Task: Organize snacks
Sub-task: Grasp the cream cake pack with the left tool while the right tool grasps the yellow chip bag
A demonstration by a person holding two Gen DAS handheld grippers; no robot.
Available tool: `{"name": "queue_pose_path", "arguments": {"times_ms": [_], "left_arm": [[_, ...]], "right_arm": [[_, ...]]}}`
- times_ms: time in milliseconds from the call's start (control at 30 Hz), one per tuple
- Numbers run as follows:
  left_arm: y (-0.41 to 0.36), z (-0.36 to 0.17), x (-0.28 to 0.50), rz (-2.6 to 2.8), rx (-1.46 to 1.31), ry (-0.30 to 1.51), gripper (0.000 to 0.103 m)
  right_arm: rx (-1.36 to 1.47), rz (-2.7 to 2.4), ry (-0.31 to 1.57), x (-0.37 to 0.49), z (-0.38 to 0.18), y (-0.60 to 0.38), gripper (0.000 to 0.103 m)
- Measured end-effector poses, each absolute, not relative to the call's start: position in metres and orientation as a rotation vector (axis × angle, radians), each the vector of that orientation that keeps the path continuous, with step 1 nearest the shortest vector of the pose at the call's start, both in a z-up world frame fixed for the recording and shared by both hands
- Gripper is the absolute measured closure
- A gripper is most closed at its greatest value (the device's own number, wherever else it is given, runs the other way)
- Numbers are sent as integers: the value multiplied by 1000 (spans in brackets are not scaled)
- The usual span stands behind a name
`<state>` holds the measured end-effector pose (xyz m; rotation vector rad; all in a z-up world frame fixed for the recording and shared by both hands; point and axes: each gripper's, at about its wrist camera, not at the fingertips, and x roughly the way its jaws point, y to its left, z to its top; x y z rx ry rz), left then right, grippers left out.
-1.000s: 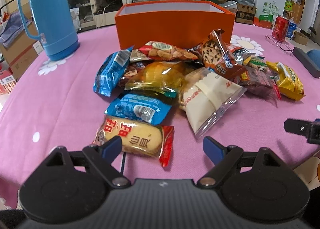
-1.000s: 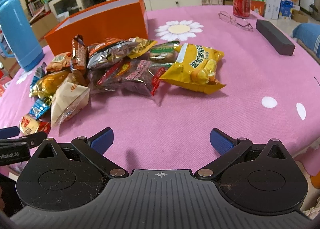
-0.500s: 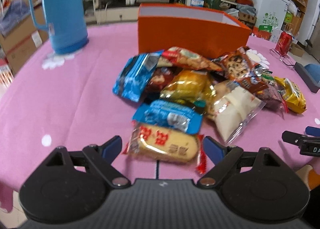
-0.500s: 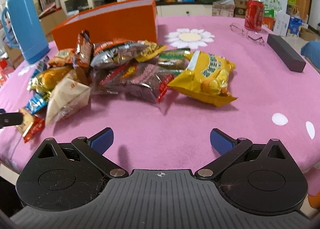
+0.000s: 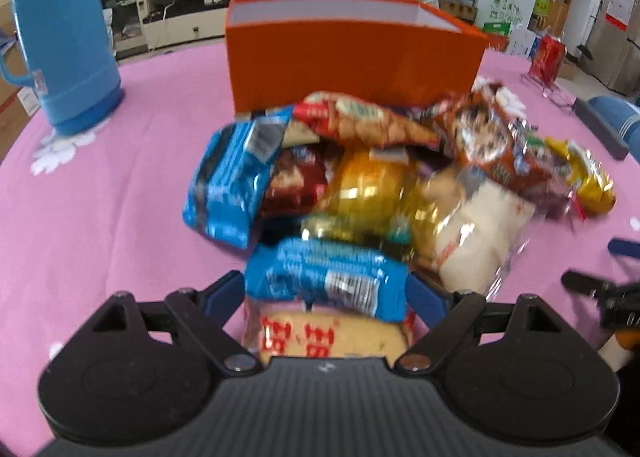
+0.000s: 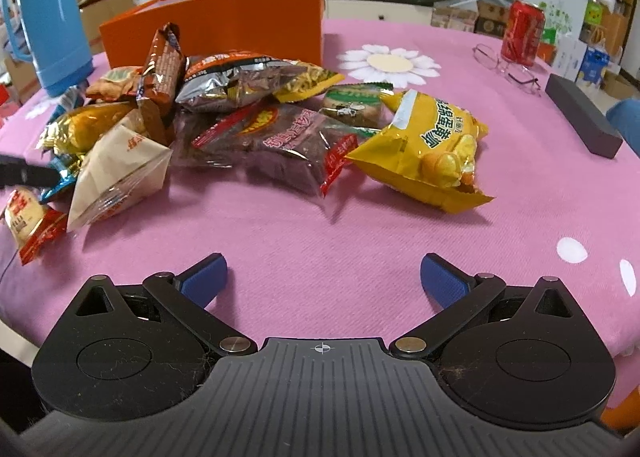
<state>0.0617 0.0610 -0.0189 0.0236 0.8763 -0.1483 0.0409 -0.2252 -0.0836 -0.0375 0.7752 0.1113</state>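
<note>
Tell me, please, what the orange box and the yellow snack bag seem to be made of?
Orange box: probably cardboard, matte; flat stiff walls, sharp edges, pale inside.
Yellow snack bag: likely thin plastic film, glossy; it creases and reflects light.

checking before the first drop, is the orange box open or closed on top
Open: the orange box shows no lid, and in the left wrist view its pale inner walls are visible above the rim. Whether anything lies inside cannot be told.
</note>
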Motion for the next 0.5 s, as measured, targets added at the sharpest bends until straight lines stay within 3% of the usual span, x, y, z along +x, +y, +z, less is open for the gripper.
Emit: {"name": "queue_pose_path", "arguments": {"times_ms": [267, 500], "left_arm": [[91, -18, 51, -47, 101, 878, 16], [114, 8, 4, 24, -155, 892, 16]], "right_arm": [[-37, 104, 774, 47, -83, -221, 9], [16, 158, 773, 46, -79, -220, 10]]}}
